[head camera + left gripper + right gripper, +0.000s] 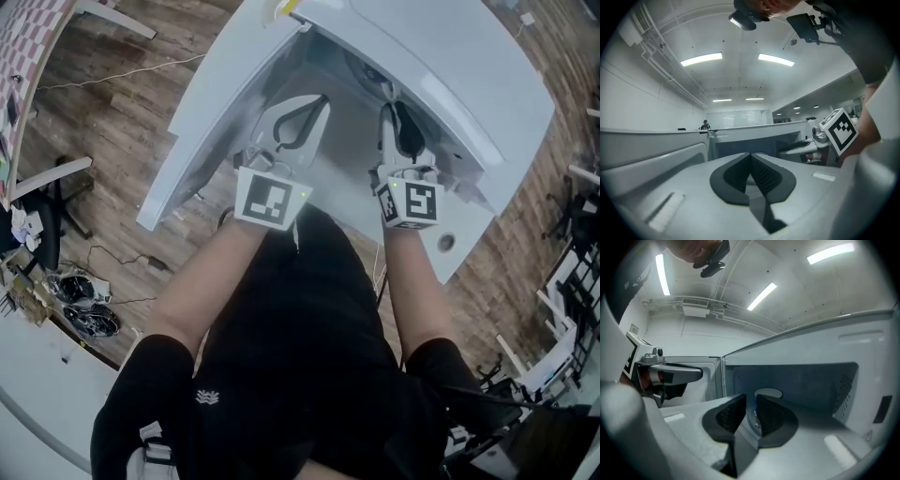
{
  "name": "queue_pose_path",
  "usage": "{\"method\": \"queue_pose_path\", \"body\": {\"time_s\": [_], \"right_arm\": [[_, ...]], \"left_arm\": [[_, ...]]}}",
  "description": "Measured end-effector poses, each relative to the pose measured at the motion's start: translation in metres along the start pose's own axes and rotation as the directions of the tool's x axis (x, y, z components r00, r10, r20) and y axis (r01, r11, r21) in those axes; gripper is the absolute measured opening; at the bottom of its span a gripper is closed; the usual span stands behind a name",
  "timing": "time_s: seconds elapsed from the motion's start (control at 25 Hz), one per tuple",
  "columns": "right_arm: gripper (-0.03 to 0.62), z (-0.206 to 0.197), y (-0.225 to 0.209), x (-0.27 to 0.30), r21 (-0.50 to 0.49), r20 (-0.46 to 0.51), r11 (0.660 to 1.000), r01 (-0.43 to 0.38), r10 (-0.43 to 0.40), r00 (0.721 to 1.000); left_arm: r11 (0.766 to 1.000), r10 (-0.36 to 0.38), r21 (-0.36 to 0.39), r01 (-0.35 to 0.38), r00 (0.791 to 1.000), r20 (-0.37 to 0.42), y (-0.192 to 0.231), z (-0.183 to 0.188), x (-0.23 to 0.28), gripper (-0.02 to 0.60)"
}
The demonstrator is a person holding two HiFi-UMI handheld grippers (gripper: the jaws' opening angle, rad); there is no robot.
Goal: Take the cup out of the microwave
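The white microwave stands with its door swung out to the left. Deep in the cavity sits the cup, white-rimmed with a blue mark on its side. My right gripper points into the cavity mouth, its dark pads a narrow slit apart, and I see the cup through the slit, farther in and untouched. In the head view the right gripper reaches toward the opening. My left gripper is beside it near the door, pads pressed together on nothing. In the left gripper view the left gripper faces the door's dark window.
The microwave rests on a white desk with a round cable hole. Wood floor lies all around, with cables and clutter at the left and chair frames at the right. The person's black shorts fill the lower middle.
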State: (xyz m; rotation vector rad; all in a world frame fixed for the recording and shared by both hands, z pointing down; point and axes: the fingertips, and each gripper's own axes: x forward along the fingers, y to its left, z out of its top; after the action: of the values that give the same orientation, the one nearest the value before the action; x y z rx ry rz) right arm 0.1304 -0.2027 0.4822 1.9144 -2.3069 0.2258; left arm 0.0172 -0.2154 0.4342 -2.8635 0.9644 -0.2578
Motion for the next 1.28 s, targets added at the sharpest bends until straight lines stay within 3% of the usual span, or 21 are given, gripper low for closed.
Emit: {"method": "queue_pose_path", "body": {"time_s": [0.6,1.28], "right_arm": [[0.259,-0.025,-0.017,0.020,-0.013,-0.034,0.998,0.059,-0.059,0.998],[0.331,-0.039,-0.025,0.058,0.001,-0.060,0.999,0.054,-0.054,0.997]], "left_arm": [[0.999,0.008,-0.036,-0.009,1.000,-0.024,-0.002,-0.018,0.008,0.001],[0.999,0.003,-0.048,-0.005,0.999,-0.043,0.007,-0.031,0.029,0.001]]}}
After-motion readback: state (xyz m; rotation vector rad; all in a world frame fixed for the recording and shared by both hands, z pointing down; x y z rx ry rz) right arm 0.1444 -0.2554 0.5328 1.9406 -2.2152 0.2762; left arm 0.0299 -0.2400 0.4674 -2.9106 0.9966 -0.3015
